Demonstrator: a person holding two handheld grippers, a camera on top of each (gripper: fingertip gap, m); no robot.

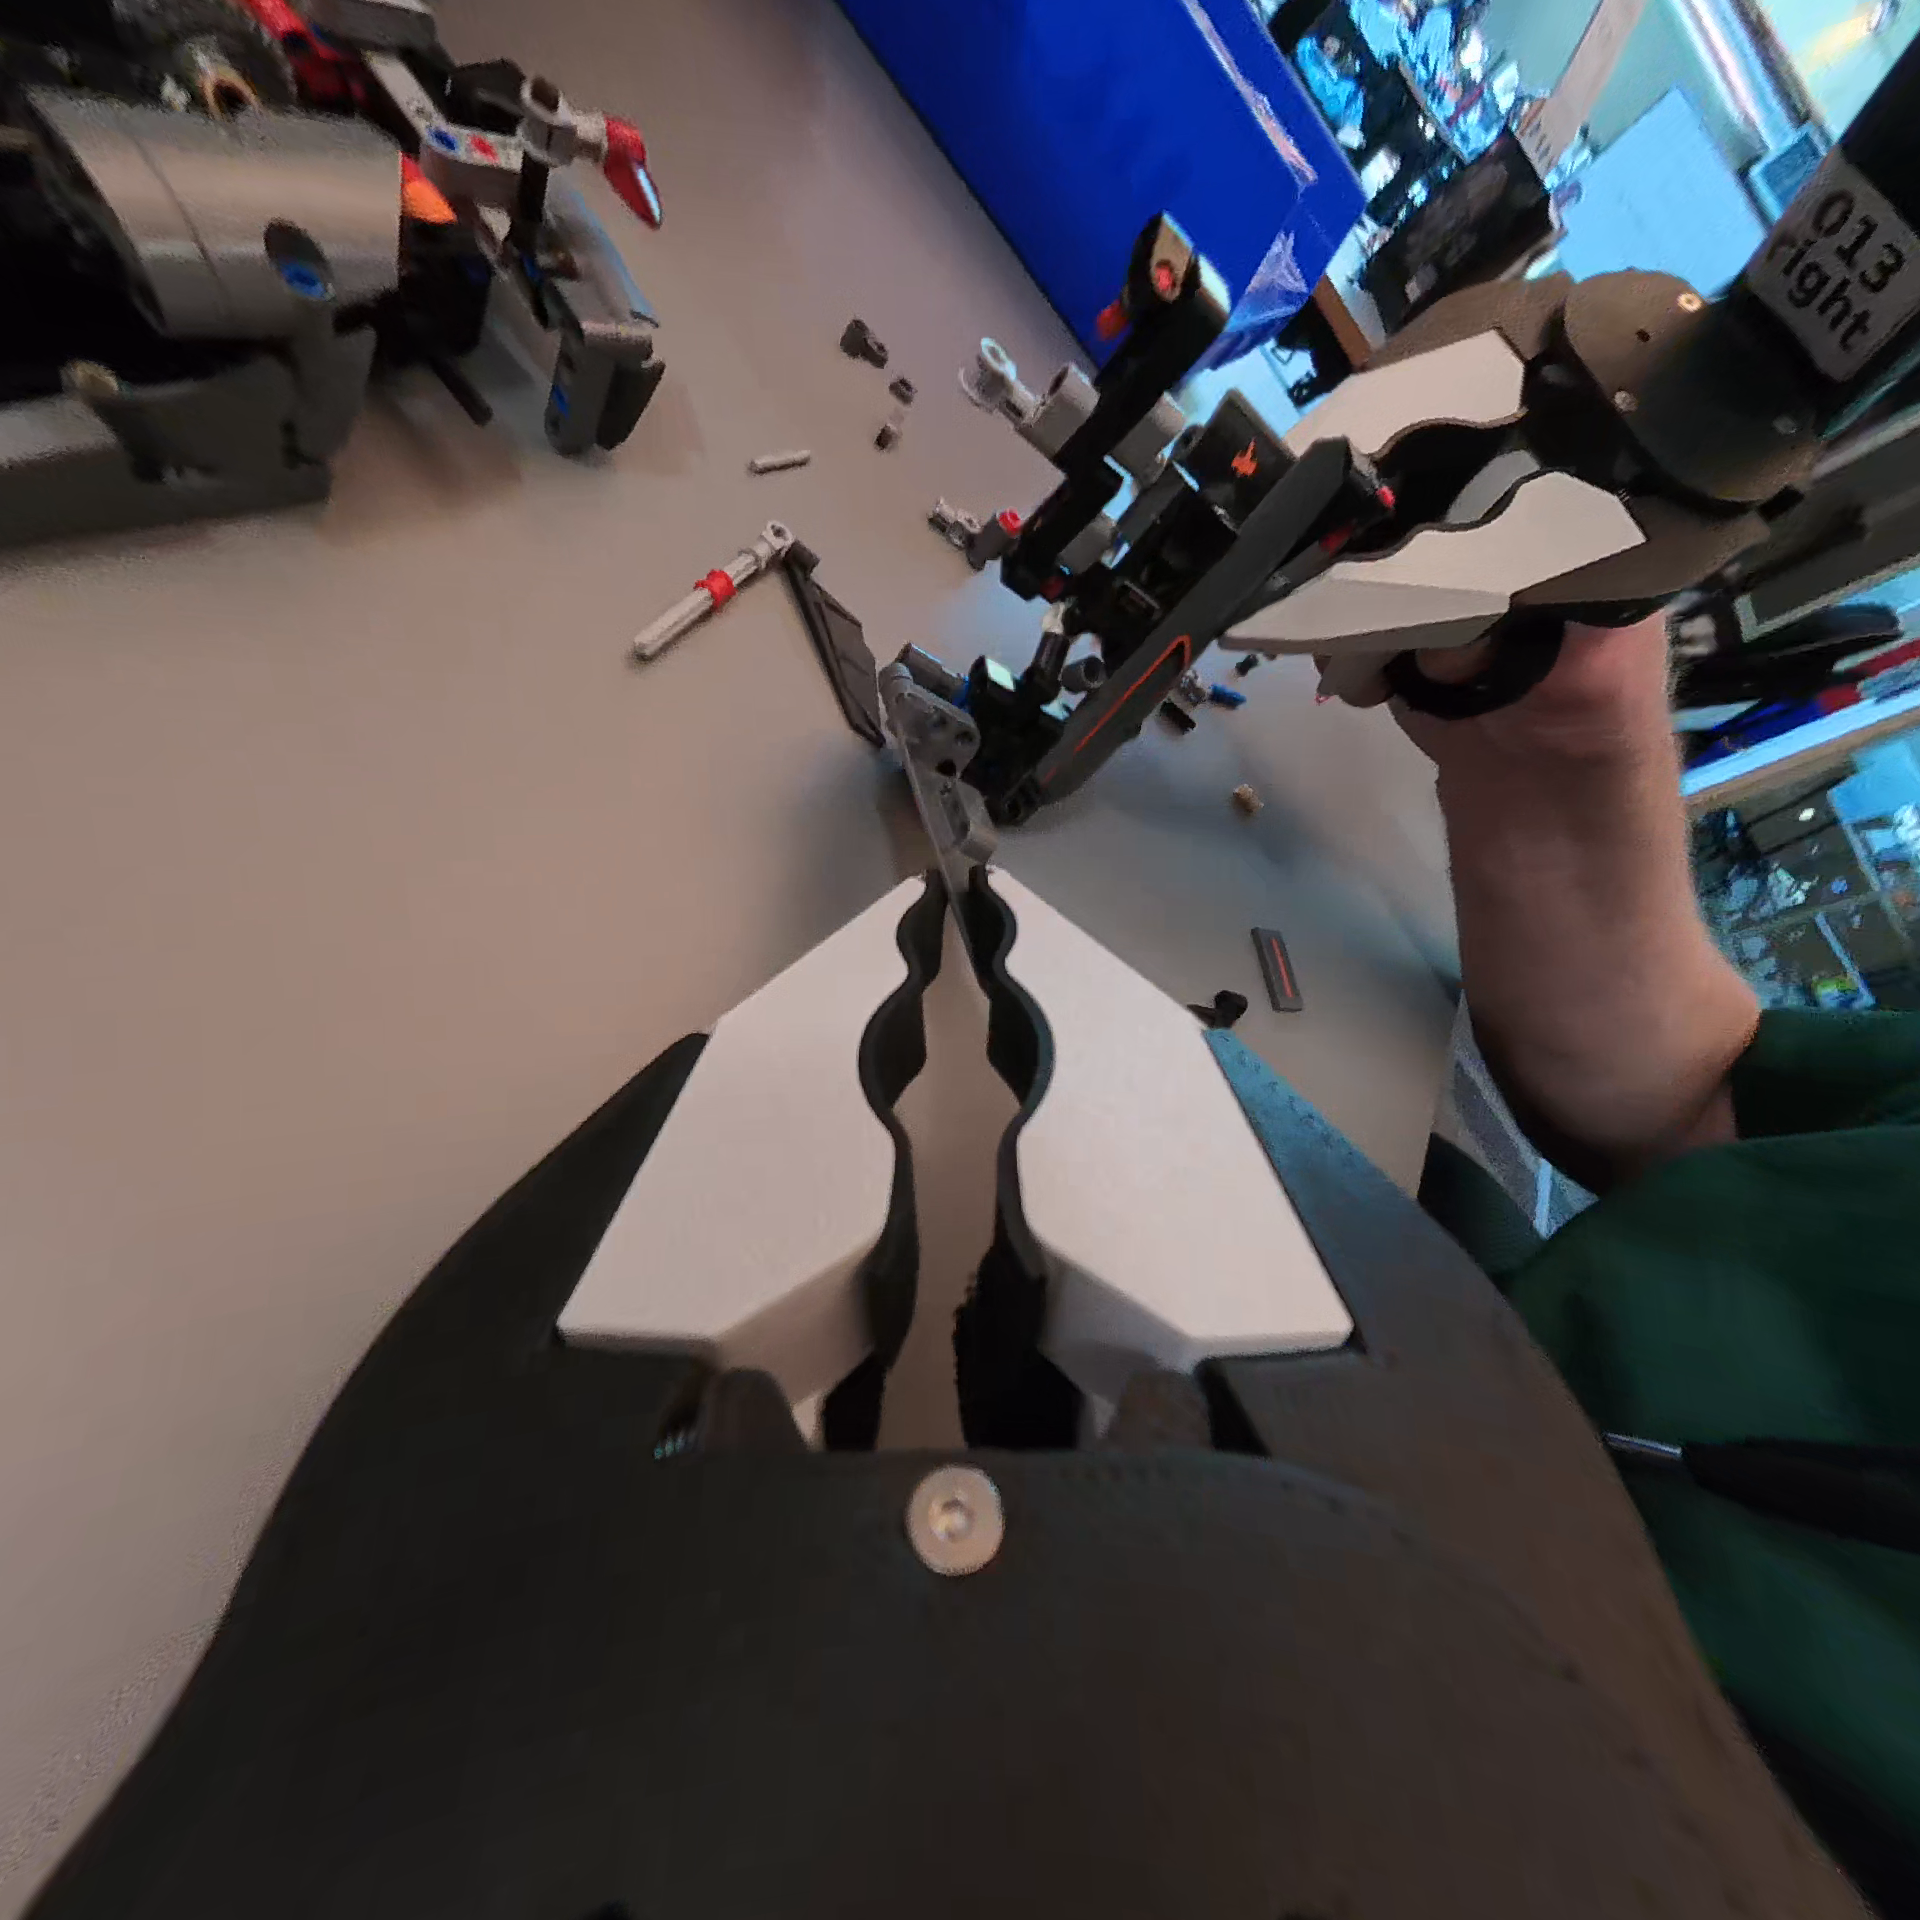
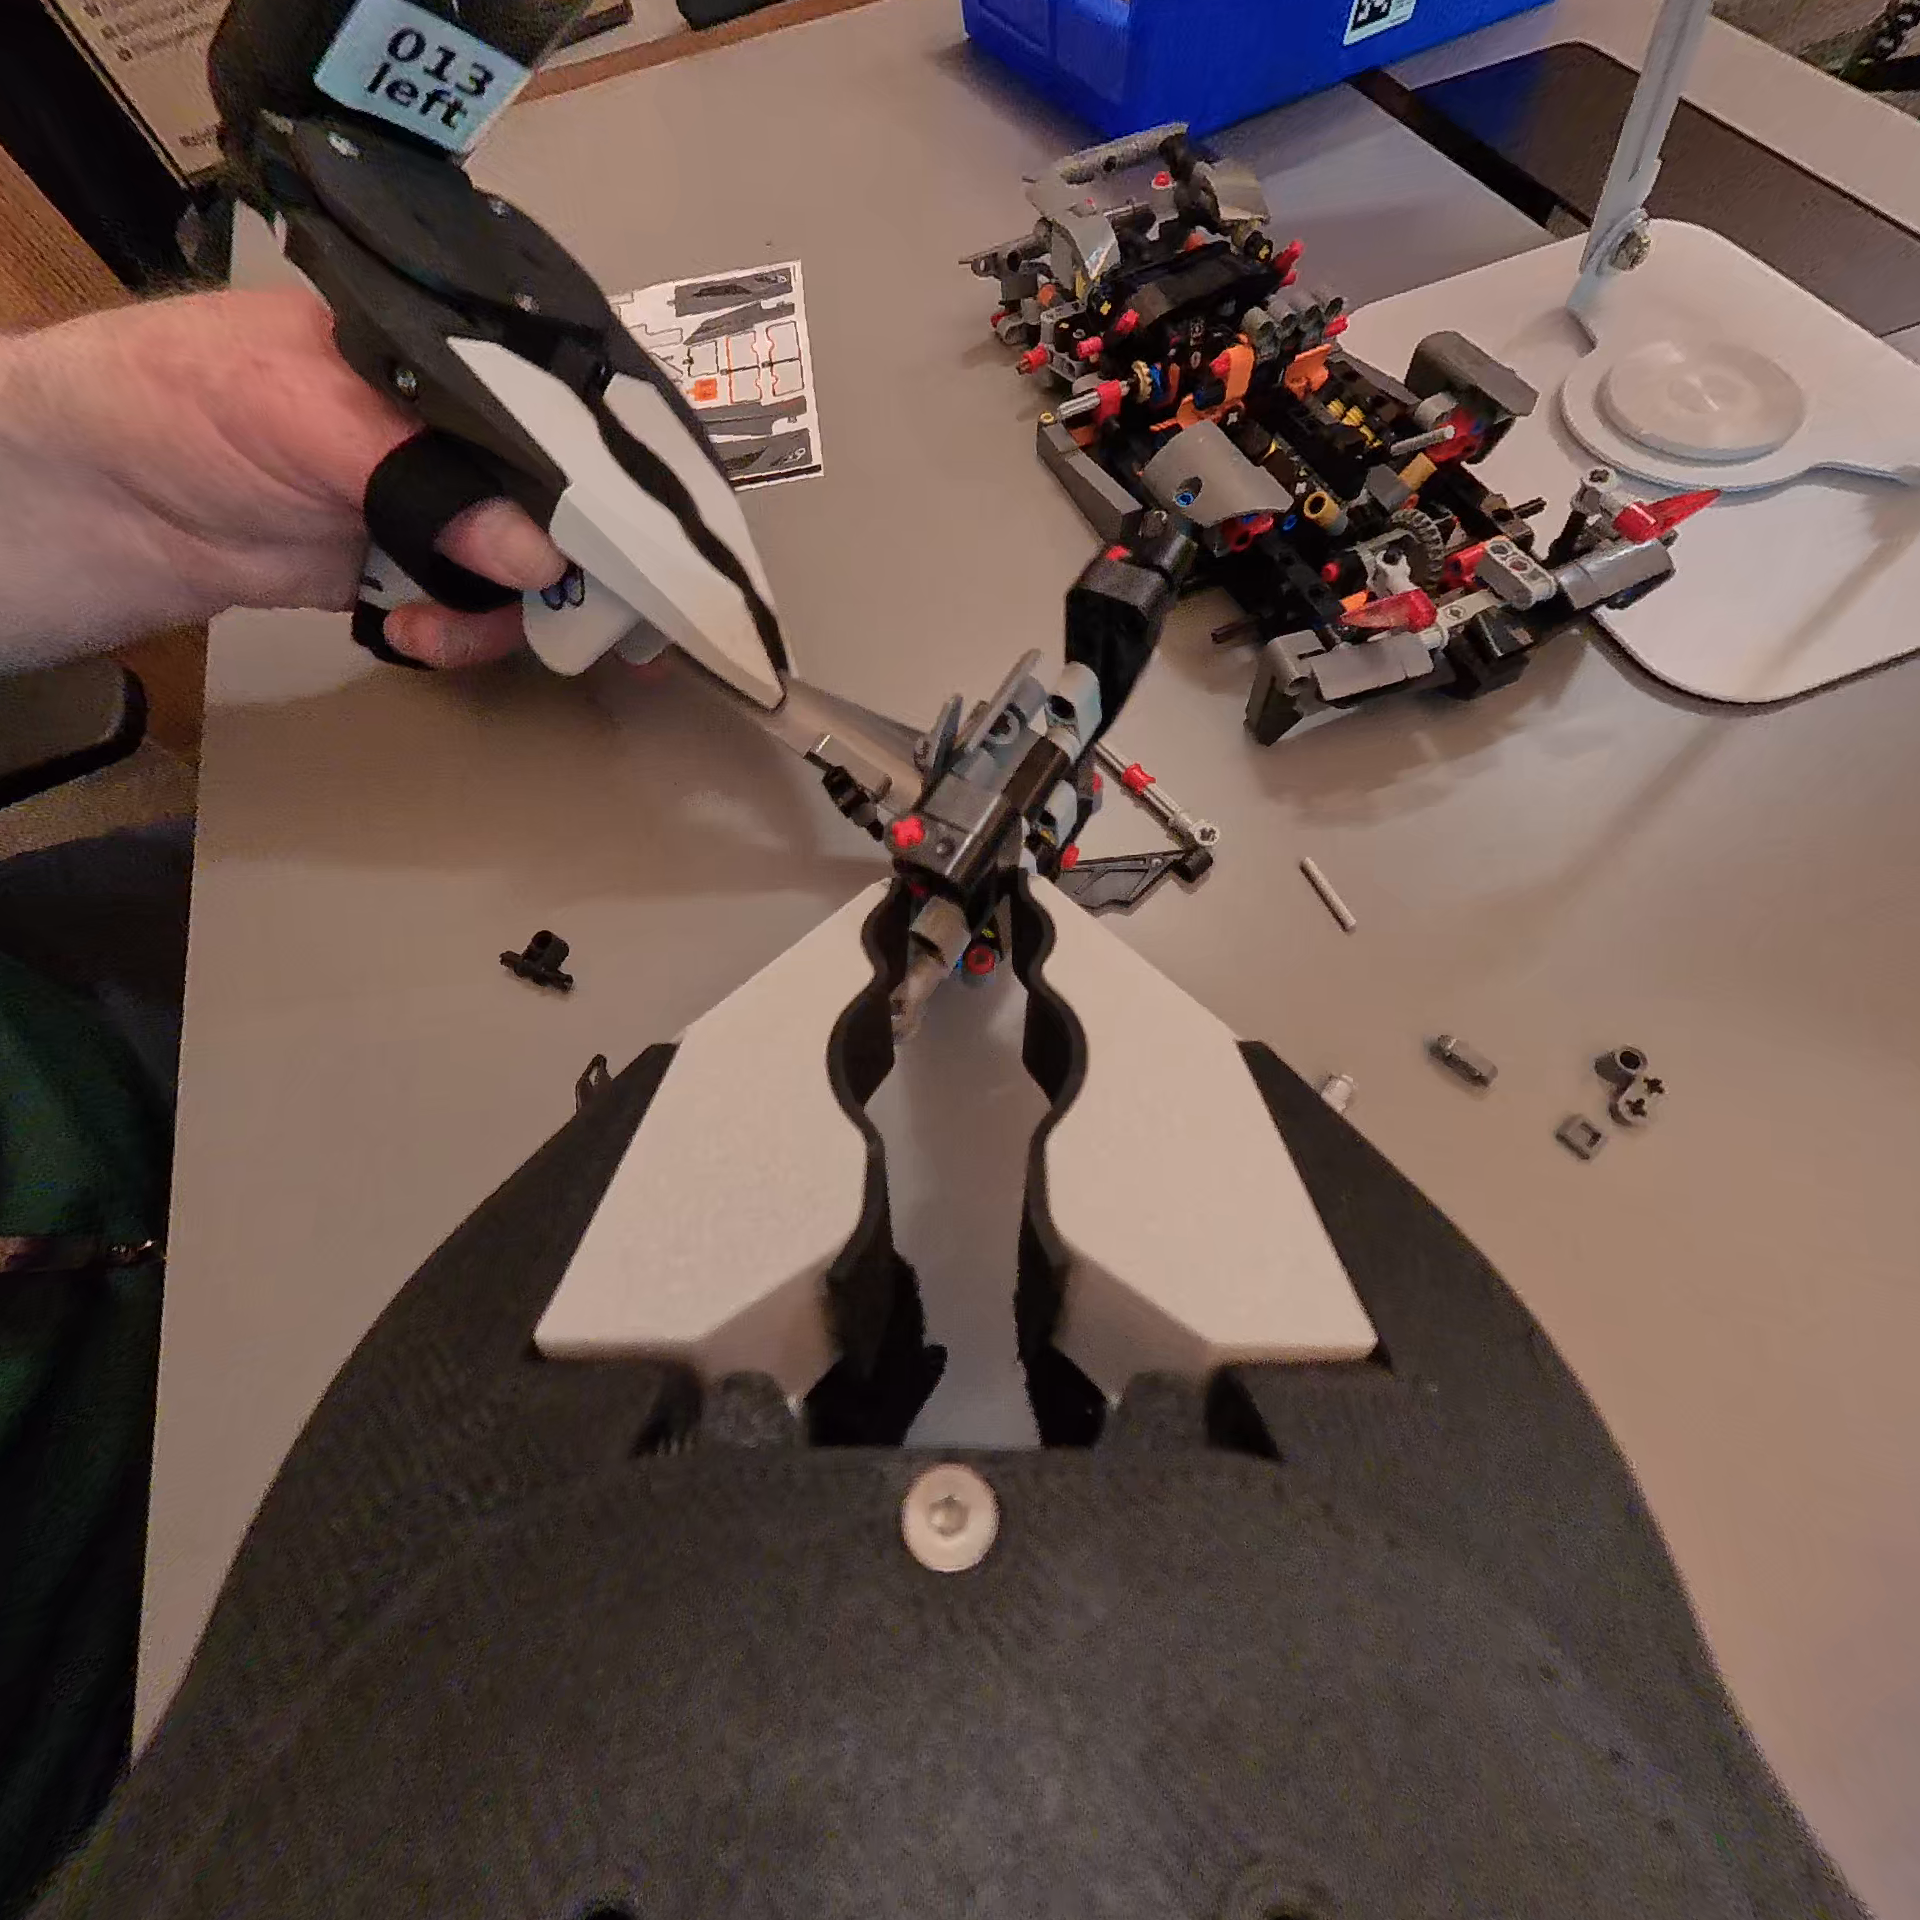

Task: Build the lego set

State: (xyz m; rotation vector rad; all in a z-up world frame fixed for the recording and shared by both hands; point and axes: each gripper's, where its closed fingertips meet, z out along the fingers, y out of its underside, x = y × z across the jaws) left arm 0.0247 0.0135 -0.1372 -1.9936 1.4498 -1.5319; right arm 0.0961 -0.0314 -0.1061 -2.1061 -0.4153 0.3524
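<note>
Lego subassembly [image 2: 987, 800] hangs over mid-table [image 2: 520, 1143]; I have my left gripper [image 1: 958, 883] and right gripper [image 2: 956, 904] both pinching it.

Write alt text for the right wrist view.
The right gripper clamps a small black and grey lego sub-assembly above the grey table, while the left gripper pinches its flat grey panel. A larger, partly built lego car chassis sits behind.
</note>
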